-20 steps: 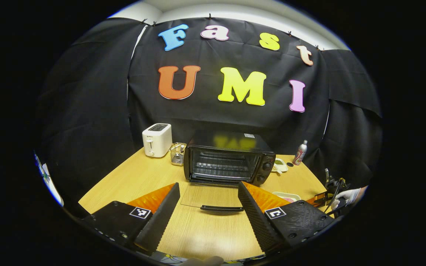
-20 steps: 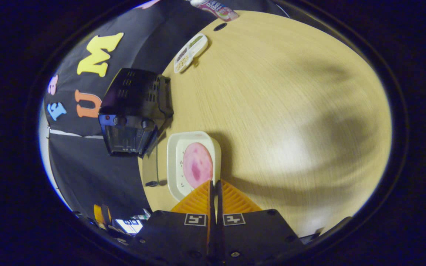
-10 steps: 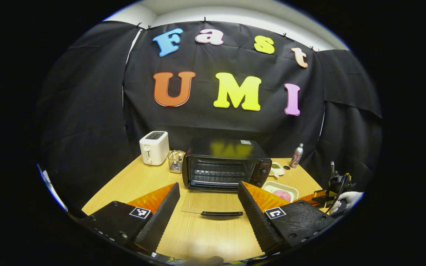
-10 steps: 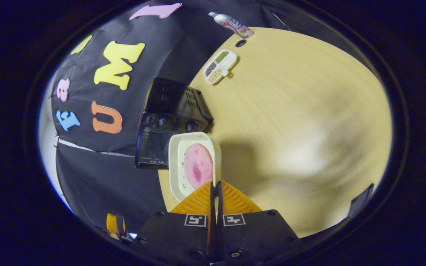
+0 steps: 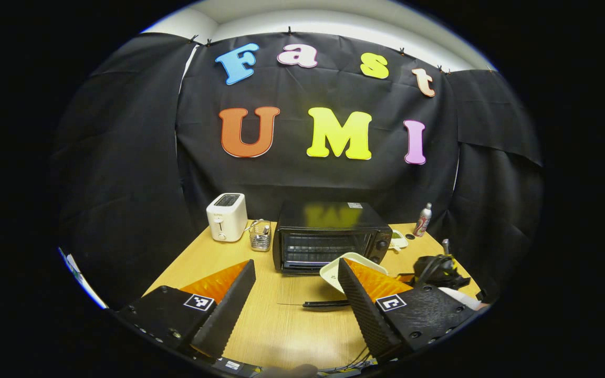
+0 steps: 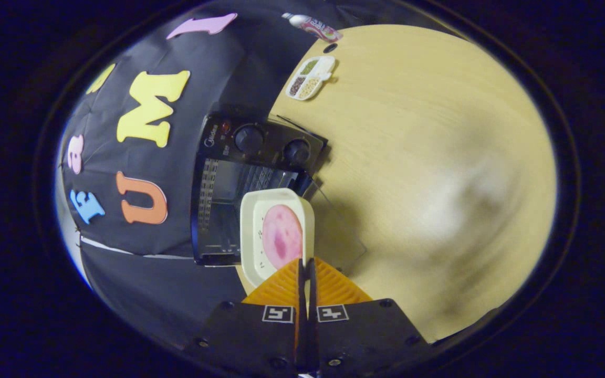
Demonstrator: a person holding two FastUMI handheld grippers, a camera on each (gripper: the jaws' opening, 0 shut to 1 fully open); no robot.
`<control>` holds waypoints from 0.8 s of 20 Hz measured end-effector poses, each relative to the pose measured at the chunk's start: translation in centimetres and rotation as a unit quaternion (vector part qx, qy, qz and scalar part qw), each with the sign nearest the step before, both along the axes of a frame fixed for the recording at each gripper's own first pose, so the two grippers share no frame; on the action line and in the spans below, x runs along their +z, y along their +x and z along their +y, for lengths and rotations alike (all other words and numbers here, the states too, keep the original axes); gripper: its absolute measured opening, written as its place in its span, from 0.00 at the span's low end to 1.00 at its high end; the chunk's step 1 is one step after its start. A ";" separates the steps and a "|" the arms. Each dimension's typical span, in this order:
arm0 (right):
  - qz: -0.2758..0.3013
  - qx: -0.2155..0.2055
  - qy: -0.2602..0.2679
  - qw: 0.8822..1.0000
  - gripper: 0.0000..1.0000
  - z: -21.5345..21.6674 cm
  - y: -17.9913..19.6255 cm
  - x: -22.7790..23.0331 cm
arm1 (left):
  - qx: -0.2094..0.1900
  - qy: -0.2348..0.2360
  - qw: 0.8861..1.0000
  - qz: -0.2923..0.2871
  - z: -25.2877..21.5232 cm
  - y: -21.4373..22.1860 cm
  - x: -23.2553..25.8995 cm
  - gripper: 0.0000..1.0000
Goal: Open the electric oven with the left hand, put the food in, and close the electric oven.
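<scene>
The black electric oven [image 5: 331, 236] stands mid-table, its glass door [image 6: 336, 231] folded down flat with the handle [image 5: 326, 303] towards me. In the right gripper view, the right gripper [image 6: 305, 261] is shut on the near rim of a white dish [image 6: 276, 231] that holds a pink slice of food [image 6: 281, 236]. The dish hangs tilted above the open door, just in front of the oven [image 6: 250, 178] cavity. In the left gripper view, the left gripper [image 5: 296, 265] stands open well back from the oven, nothing between its fingers. Its right finger hides part of the dish [image 5: 350, 264].
A white toaster [image 5: 225, 216] and a wire basket [image 5: 260, 236] stand left of the oven on the wooden table [image 5: 281, 336]. A bottle [image 5: 424, 219] and a small compartment tray [image 6: 310, 79] sit at the back right. The black cloth wall closes the back.
The right gripper lifted the dish off the table and swung it in front of the open oven. The left gripper drew back from the oven.
</scene>
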State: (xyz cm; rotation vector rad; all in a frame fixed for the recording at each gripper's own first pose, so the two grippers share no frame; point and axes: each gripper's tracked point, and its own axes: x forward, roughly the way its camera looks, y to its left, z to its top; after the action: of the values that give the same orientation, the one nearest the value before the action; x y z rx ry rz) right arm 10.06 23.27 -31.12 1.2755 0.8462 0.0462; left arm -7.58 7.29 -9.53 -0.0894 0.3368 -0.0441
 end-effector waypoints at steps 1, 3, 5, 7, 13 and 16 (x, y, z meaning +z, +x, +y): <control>0.000 -0.008 0.006 1.000 0.04 1.1 0.8 0.2 | -0.001 0.002 1.000 -0.002 0.2 -0.2 0.2 0.96; 0.001 -0.029 0.004 1.000 0.04 2.2 2.6 0.1 | 0.001 0.003 1.000 0.000 0.8 -0.5 0.3 0.96; 0.005 -0.045 0.015 0.999 0.04 3.5 4.1 0.1 | 0.004 -0.001 1.000 0.002 1.3 -0.6 0.5 0.96; 0.009 -0.064 0.019 0.998 0.03 4.1 5.6 0.0 | 0.006 -0.002 1.000 0.006 1.7 -0.5 0.3 0.96; 0.008 -0.107 0.014 0.994 0.04 4.8 10.4 -0.3 | 0.015 -0.001 1.000 0.015 3.0 0.8 -0.4 0.96; -0.022 -0.101 -0.006 0.995 0.04 5.0 12.1 0.0 | 0.021 -0.005 1.000 0.018 3.6 1.2 -0.6 0.96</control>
State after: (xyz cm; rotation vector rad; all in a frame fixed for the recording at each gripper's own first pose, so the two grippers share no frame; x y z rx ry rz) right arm 22.16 28.32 -31.09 1.3391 0.6745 -0.0910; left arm -6.39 10.90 -10.18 -0.1074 0.3711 -0.0021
